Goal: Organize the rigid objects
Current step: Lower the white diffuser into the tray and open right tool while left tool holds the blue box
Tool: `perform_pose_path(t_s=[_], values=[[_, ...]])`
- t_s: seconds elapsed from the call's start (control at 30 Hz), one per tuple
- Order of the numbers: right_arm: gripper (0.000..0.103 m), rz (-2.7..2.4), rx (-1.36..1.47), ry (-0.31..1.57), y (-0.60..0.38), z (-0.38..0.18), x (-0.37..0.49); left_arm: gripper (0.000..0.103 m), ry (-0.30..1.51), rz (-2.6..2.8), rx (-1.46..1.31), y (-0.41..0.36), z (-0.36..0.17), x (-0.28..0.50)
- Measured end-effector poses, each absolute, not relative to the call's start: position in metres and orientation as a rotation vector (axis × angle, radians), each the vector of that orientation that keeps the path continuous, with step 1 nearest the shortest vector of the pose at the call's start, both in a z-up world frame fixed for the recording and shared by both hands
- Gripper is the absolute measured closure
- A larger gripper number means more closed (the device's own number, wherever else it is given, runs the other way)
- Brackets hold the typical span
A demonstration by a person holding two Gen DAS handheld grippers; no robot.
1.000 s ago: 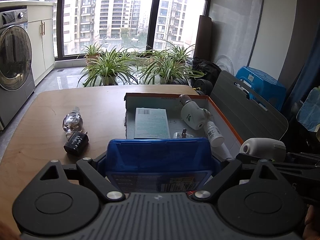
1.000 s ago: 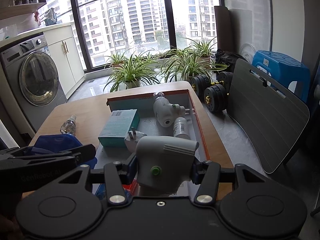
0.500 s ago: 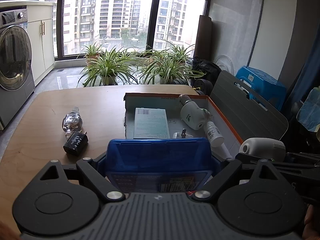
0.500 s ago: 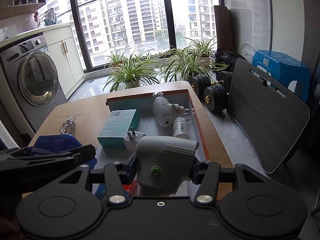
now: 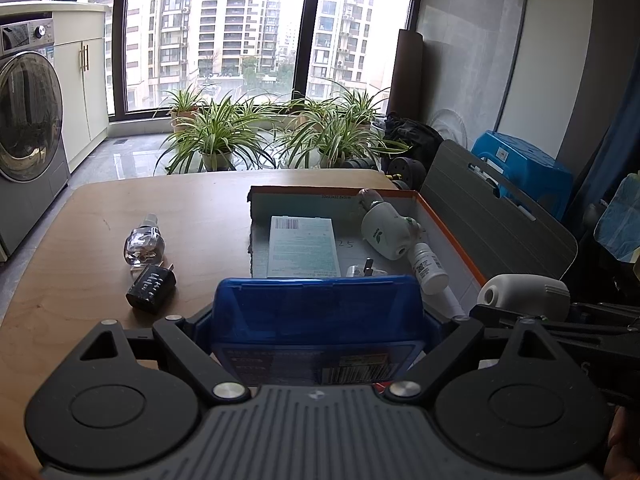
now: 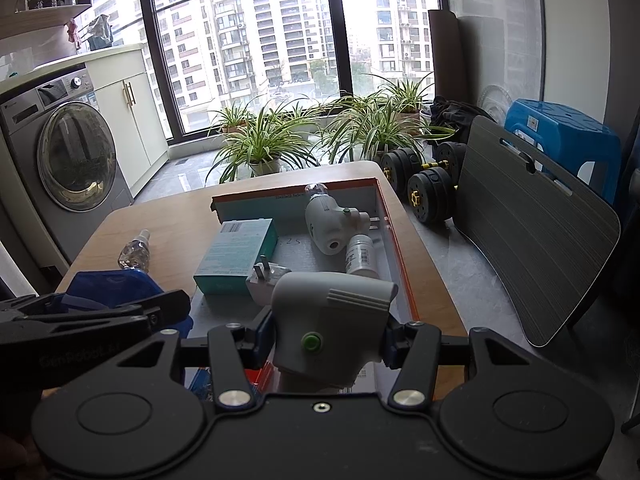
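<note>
A: Two grippers, both loaded?
B: Yes. Left gripper (image 5: 318, 322) clamps the blue case (image 5: 318, 312); right gripper (image 6: 328, 334) grips the grey device (image 6: 330, 320). The orange-rimmed box (image 6: 394, 240) lies just ahead of both, long axis running away.
A: Any writing?
B: "25" on the box floor.

Both wrist cameras face windowward, close above the shared orange-rimmed box (image 5: 448, 232).
</note>
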State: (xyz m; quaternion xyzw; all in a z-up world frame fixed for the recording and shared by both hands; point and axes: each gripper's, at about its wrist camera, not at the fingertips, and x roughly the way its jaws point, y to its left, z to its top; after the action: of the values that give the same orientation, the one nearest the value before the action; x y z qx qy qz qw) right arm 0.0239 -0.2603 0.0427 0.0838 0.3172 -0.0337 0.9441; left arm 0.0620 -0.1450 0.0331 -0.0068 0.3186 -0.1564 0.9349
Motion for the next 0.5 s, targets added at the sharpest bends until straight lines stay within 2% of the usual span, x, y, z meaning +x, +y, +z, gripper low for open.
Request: perform_pose_path(t_s=[0.5], values=[[0.042, -0.069, 0.173, 0.653, -0.2586, 0.0366, 0.0266, 0.009, 0.658, -0.322, -0.013, -0.1448, 0.0326, 0.0648]])
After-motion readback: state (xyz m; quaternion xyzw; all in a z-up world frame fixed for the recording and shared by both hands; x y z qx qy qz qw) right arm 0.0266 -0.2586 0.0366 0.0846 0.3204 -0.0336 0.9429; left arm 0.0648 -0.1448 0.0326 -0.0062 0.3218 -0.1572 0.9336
